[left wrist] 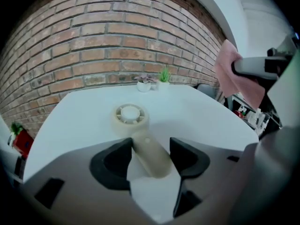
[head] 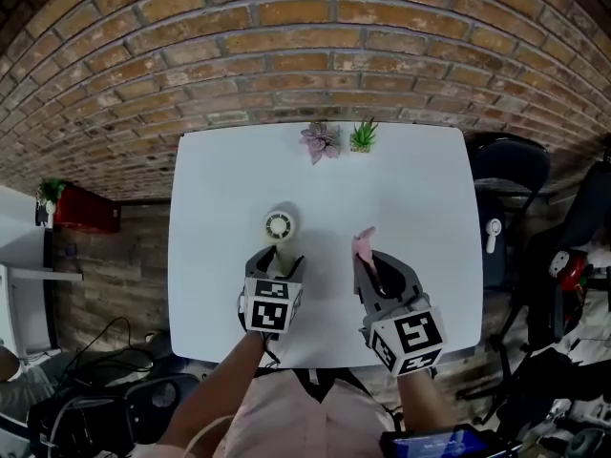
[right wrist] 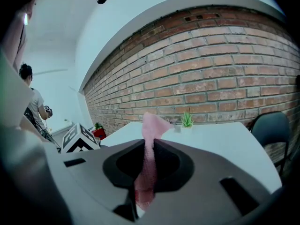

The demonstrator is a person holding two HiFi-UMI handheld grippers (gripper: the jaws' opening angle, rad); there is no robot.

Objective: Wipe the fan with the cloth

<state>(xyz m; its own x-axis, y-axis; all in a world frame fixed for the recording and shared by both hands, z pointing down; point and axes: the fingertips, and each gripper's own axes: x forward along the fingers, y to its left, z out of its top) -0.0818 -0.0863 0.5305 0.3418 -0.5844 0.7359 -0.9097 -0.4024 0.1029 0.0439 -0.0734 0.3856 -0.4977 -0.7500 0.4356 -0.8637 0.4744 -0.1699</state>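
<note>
**Fan not yet pinned, cloth held by a thin strip**

The left gripper is down over the fan, a small cream hand fan lying flat on the white table with its round grille facing up. The gripper's jaws stand apart astride the fan's handle, close on both sides. No firm pinch shows. The handle runs askew between them, nearer one jaw at the neck and nearer the other at its butt.

To the right of the fan, well apart from it and off the tabletop, the right gripper is clenched on the pink cloth. The cloth is bunched into a narrow band between the pads, with only a small tuft standing past the tips. Beyond the fan, at the far edge, stand two little potted plants.

My reading is that wiping has not begun. The main risks:

- **Fan twisting or skating:** if the left jaws close on a slanted handle, the fan may turn or slide across the smooth top instead of seating.
- **Fan pushed away:** if wiping starts before the handle is truly held, the cloth's push could shove the fan toward the plants.
- **Too little cloth:** with so little exposed, the hard jaw tips may rub the grille, or drag may pull the band out of the pinch.
</note>
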